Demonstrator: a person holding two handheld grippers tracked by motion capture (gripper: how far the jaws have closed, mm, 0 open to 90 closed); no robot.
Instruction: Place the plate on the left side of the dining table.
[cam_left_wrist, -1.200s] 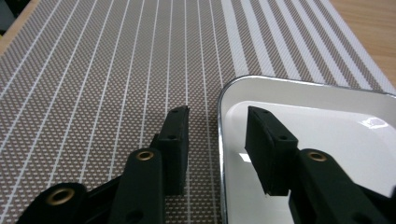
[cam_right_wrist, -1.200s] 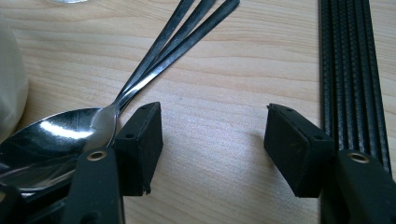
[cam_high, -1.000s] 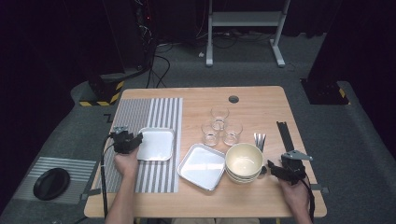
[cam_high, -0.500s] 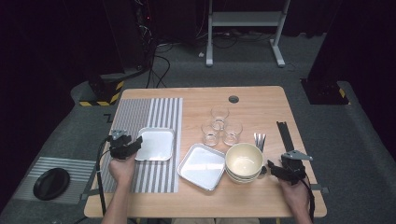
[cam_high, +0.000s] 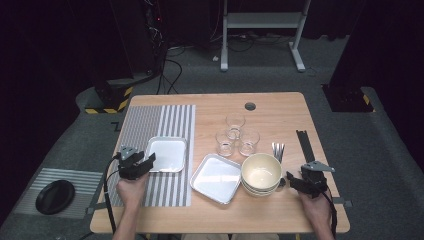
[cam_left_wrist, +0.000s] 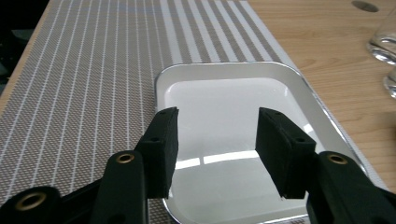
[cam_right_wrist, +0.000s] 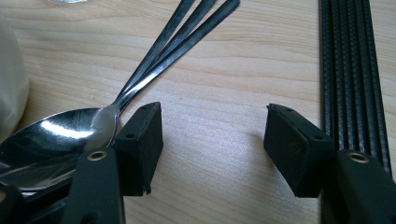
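Pulled back toward the person, the left gripper (cam_high: 148, 161) now hovers at the near left corner of the tray (cam_high: 167, 154) on the striped mat (cam_high: 152, 120); its jaws gape, holding nothing; the right gripper (cam_right_wrist: 212, 140) waits open beside the spoons (cam_right_wrist: 112, 116).

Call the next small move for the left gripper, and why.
Probably draw the left gripper back a little farther toward the near table edge, clear of the metal tray. Its jaws are open with nothing between them, poised over the tray's near rim, and the tray lies flat on the striped placemat, apparently placed. The right gripper rests open beside the spoons.
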